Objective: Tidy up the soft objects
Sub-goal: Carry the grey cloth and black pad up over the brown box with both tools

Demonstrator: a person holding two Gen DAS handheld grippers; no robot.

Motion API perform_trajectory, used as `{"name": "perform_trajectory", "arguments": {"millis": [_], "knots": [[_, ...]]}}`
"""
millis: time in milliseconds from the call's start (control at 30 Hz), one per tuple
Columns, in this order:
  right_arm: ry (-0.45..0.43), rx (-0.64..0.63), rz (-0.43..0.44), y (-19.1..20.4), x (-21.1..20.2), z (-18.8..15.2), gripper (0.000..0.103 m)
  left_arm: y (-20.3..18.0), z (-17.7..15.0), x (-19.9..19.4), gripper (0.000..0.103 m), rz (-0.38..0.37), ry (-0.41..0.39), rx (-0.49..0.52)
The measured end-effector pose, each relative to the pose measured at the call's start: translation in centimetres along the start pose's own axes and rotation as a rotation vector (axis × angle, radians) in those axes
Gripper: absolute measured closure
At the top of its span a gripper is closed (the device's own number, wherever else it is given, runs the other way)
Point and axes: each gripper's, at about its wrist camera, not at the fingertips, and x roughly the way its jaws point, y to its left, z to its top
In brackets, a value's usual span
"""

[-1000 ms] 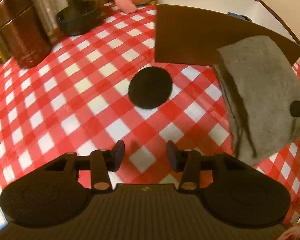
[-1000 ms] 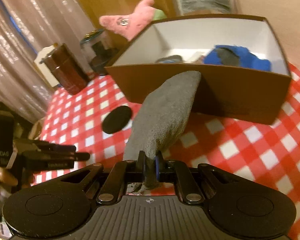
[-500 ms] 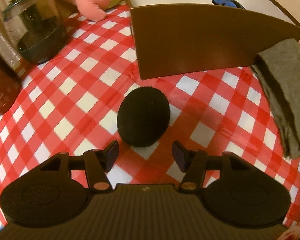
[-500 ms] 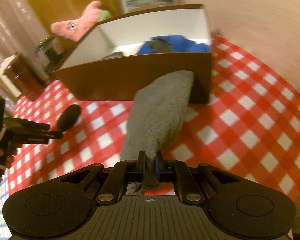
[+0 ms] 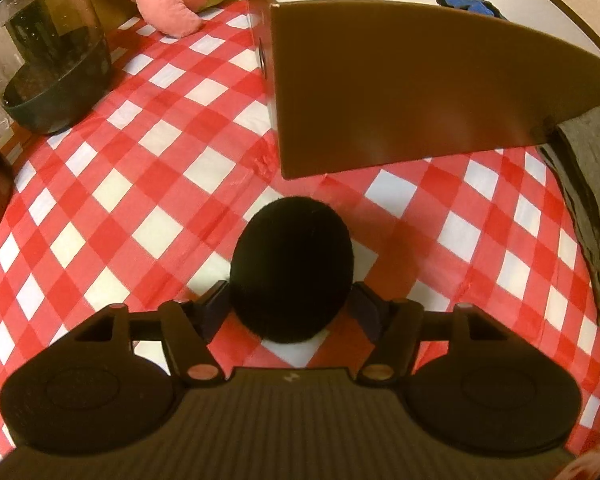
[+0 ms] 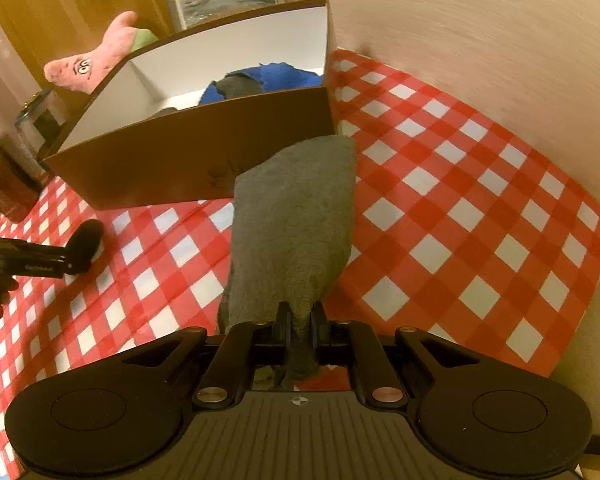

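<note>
A black round soft pad (image 5: 292,268) lies on the red-checked tablecloth in front of the brown box (image 5: 400,92). My left gripper (image 5: 290,312) is open with its fingers on either side of the pad. My right gripper (image 6: 300,328) is shut on a grey cloth (image 6: 296,216), which hangs forward and reaches the box's right front corner. The cloth also shows at the right edge of the left wrist view (image 5: 592,200). The box (image 6: 204,152) holds a blue soft item (image 6: 284,78) and a grey one. The pad and left gripper show in the right wrist view (image 6: 85,244).
A pink plush toy (image 5: 168,0) lies behind the box at the left. A glass jar with dark contents (image 5: 52,68) and a brown canister (image 6: 0,176) stand at the table's left. A wall (image 6: 480,40) rises close on the right.
My left gripper moved forward, so its open fingers now flank the black pad. My right gripper swung right with the grey cloth, towards the box's right corner.
</note>
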Motion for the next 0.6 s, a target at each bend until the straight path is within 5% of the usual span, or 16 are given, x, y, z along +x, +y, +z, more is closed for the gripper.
{"name": "perform_trajectory", "arguments": {"millis": [600], "knots": [[-0.001, -0.014, 0.012, 0.1, -0.1, 0.0, 0.094, -1.3, -1.1, -0.7, 0.044, 0.040, -0.011, 0.004]]}}
